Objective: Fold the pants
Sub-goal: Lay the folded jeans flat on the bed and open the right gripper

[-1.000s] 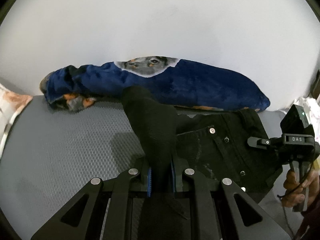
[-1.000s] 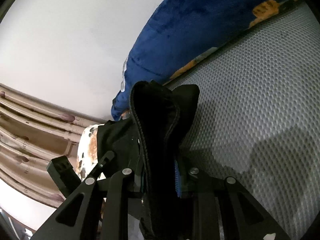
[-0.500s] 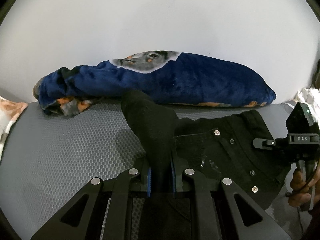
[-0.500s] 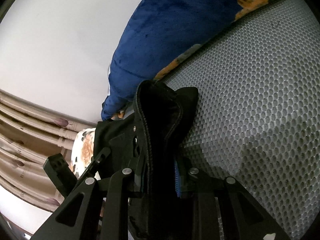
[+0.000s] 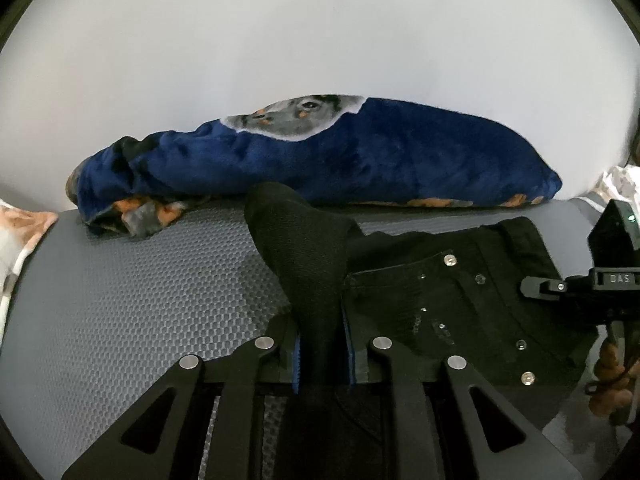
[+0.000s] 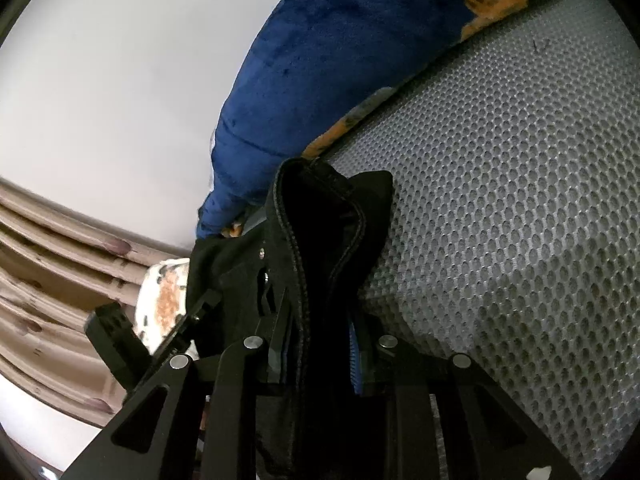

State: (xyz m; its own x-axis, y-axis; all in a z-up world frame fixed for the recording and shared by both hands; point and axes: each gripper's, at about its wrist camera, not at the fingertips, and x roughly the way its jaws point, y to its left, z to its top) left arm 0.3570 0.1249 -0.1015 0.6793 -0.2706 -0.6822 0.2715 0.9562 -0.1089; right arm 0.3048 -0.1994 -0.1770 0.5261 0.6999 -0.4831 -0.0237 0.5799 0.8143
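Black pants (image 5: 452,300) with metal rivets lie on a grey honeycomb mat (image 5: 120,304). My left gripper (image 5: 323,354) is shut on a bunched fold of the pants that sticks up between its fingers. My right gripper (image 6: 320,356) is shut on another edge of the pants (image 6: 320,232), a stitched hem standing up between its fingers. The right gripper also shows in the left wrist view (image 5: 592,284) at the far right, at the pants' other side. The left gripper's body shows in the right wrist view (image 6: 120,340) at lower left.
A rolled blue blanket (image 5: 340,160) with a dog print lies along the mat's far edge against a white wall. A patterned cloth (image 5: 16,232) sits at the left edge. Curtains (image 6: 48,280) hang at the left of the right wrist view.
Both grippers moved forward toward the blanket while holding the pants. The pants' waist part lies flatter and more spread on the mat.
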